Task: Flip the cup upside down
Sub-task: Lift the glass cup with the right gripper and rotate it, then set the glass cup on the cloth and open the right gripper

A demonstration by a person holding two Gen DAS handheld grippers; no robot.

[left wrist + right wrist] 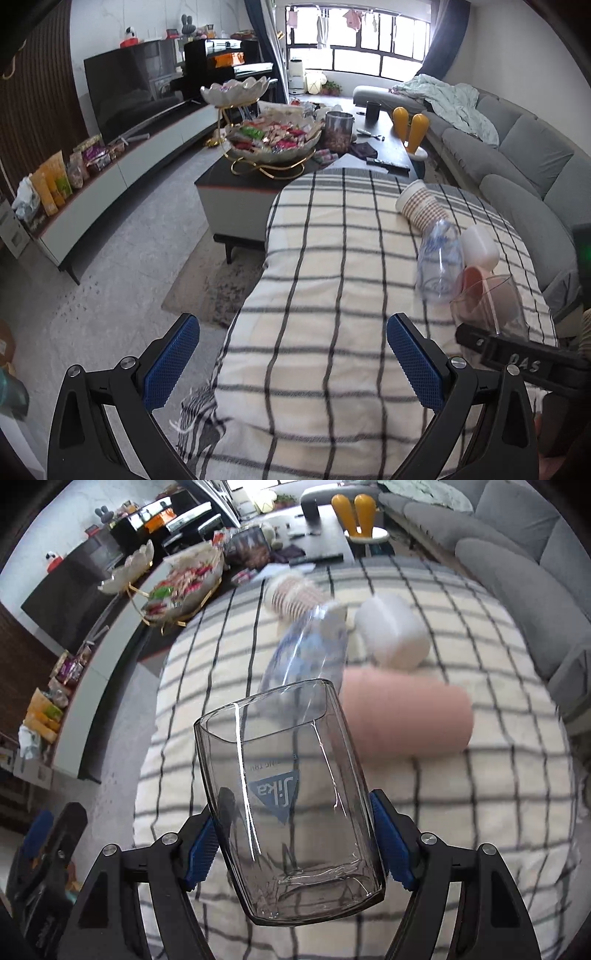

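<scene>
Clamping the clear glass tumbler near its base, the right gripper is seen above the checked cloth; the long axis runs toward 12 o'clock, rim farthest away. The left gripper is held open, empty, at 9 o'clock.

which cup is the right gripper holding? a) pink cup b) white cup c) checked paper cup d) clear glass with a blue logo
d: the right gripper has its blue pads pressed on both sides of the clear glass, while the other cups lie on the cloth beyond it.
</scene>
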